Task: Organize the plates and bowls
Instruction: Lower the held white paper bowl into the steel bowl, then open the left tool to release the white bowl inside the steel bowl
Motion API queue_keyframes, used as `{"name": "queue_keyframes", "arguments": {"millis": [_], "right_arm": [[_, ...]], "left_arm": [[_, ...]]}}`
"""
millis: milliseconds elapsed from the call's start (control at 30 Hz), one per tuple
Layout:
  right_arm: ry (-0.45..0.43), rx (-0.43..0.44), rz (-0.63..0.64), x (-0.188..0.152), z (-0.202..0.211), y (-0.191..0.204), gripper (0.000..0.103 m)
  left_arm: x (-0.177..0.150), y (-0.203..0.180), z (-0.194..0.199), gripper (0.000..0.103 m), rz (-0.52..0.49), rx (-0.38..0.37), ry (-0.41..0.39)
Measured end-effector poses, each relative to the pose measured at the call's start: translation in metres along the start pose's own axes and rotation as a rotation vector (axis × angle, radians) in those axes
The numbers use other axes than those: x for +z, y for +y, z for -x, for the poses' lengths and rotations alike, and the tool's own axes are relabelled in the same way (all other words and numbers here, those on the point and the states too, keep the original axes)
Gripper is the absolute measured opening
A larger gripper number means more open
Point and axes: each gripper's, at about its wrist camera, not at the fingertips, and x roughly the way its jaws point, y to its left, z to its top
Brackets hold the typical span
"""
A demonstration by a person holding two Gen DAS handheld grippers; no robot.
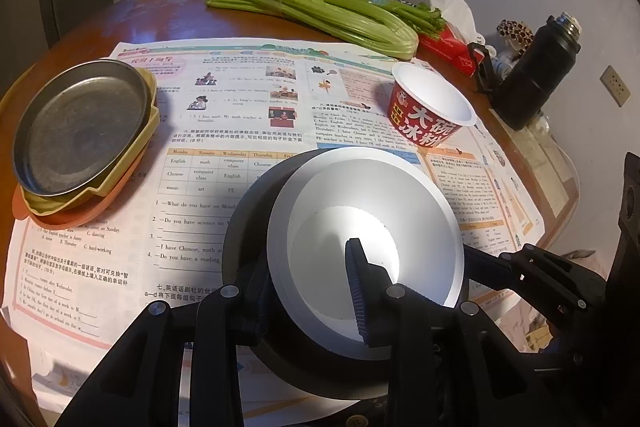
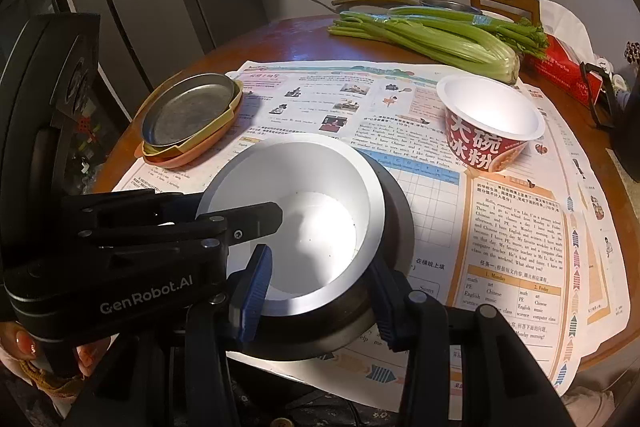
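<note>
We see the white bowl [image 1: 372,227] nested in a dark metal bowl [image 2: 400,223] on the newspaper-covered worktop [image 1: 100,23]. The left tongs [image 1: 312,291] and the right tongs [image 2: 320,291] each clamp its near rim. Stacked plates [image 1: 80,131] and a red paper bowl [image 1: 432,107] sit apart.

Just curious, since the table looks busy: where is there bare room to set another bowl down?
The newspaper lies bare between the plate stack, the red paper bowl and the white bowl. Bare paper also lies right of the white bowl. The far edge is crowded with celery and a tissue box.
</note>
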Motion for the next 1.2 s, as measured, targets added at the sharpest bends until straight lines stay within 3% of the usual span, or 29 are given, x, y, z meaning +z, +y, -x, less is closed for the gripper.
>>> {"name": "queue_keyframes", "arguments": {"millis": [1200], "right_arm": [[-0.080, -0.047, -0.013, 0.002, 0.033, -0.010, 0.047]], "left_arm": [[0.001, 0.002, 0.036, 0.037, 0.018, 0.092, -0.067]]}}
